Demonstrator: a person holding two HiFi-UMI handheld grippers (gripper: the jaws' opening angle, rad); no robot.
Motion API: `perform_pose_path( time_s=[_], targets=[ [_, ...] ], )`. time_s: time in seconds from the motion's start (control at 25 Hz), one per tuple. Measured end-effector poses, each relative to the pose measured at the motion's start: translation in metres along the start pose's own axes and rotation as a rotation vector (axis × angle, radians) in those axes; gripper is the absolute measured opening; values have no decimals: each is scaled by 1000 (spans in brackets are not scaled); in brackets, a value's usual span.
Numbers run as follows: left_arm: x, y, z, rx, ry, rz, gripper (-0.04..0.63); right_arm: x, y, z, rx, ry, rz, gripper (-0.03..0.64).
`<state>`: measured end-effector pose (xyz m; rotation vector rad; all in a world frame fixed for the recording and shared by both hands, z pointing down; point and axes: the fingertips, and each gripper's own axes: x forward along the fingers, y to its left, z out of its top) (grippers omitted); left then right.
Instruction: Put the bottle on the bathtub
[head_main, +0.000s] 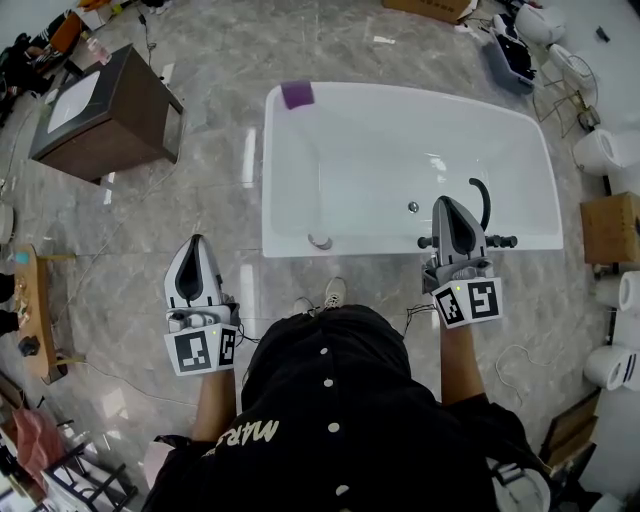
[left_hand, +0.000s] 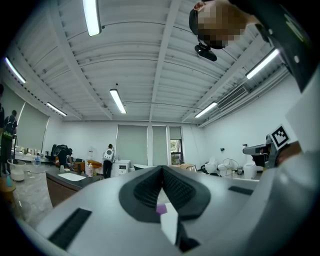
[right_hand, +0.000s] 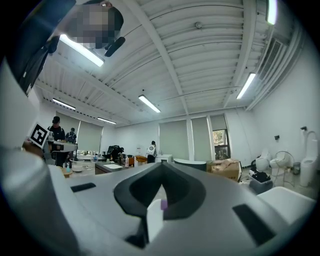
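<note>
Left gripper (head_main: 197, 245) and right gripper (head_main: 452, 208) both have fingers pressed together, empty; purple bottle (head_main: 297, 94) apparently sits on bathtub (head_main: 400, 95) far rim, well ahead of fingertips, so placement looks done and the next move is just to stay clear.

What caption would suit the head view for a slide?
Person faces white bathtub, left gripper and right gripper shut, empty; purple object on its far rim corner.

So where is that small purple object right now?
In the head view, the small purple object sits on the rim of the white bathtub, at its far left corner, right of the dark wooden cabinet.
</note>
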<state>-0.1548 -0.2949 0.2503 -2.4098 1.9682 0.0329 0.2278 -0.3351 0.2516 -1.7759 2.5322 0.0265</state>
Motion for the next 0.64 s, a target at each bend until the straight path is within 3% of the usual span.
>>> perform_pose_path(
  time_s=[0.64],
  targets=[
    [-4, 1, 8, 3, -18, 1, 11, 0, 8, 3, -22, -6, 3, 3]
  ],
)
